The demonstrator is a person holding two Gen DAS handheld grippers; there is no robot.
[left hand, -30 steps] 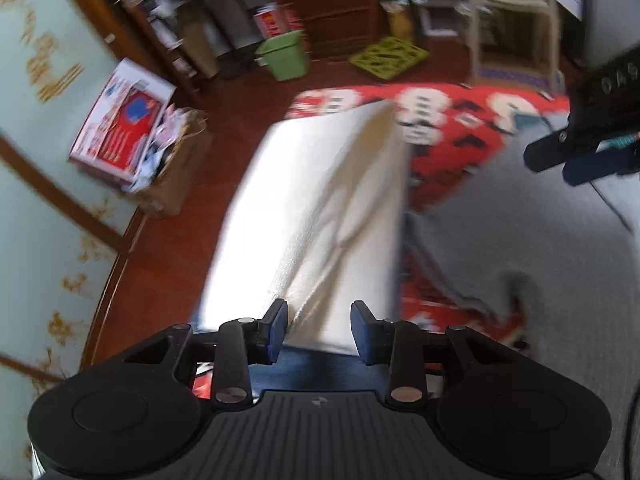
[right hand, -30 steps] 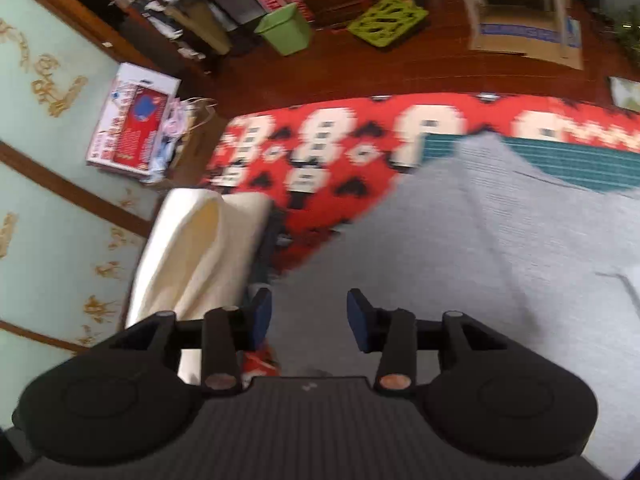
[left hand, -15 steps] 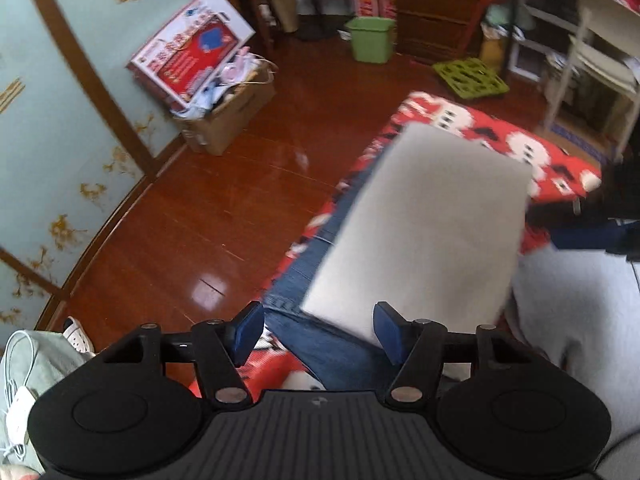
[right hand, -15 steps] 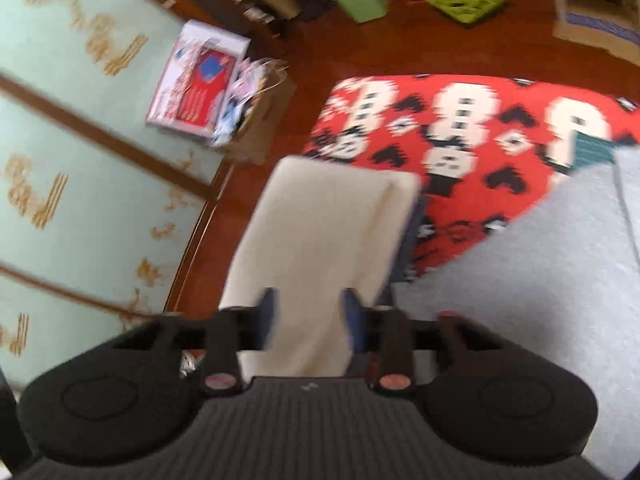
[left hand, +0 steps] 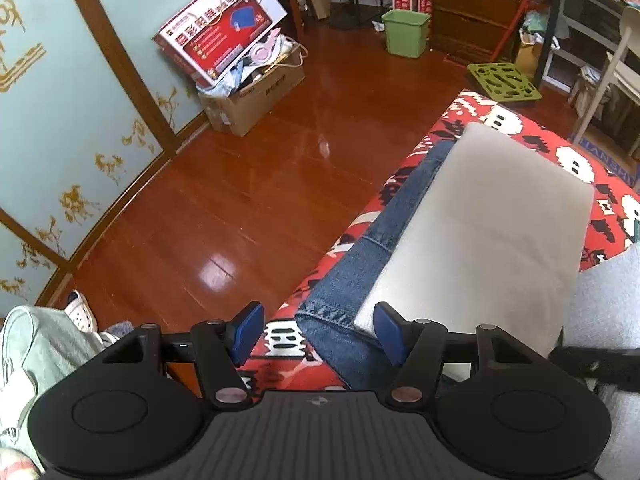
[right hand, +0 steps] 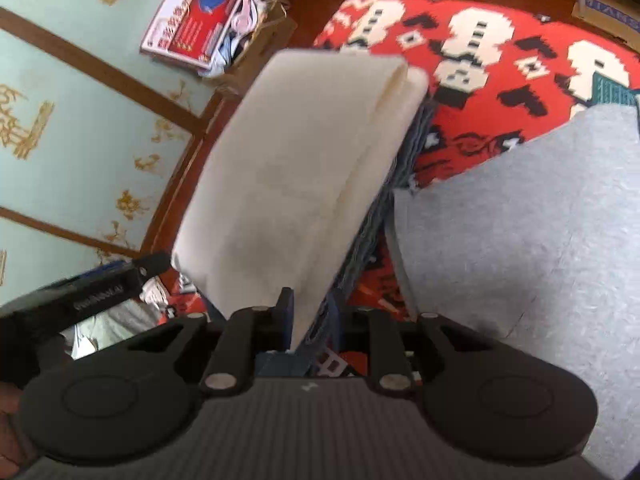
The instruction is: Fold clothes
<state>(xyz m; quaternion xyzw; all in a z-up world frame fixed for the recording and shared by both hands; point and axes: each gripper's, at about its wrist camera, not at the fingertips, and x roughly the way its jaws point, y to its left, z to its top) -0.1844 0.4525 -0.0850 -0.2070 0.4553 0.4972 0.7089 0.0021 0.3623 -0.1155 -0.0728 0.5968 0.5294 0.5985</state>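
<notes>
Grippers: right gripper [right hand: 310, 316] clamped on near corner of folded cream cloth [right hand: 296, 168]; left gripper [left hand: 316, 330] spread wide, empty | cloth lies atop folded blue denim jeans [left hand: 360, 256] on red patterned blanket [left hand: 496, 116] | long axis runs away from both tools | right nearer.
</notes>
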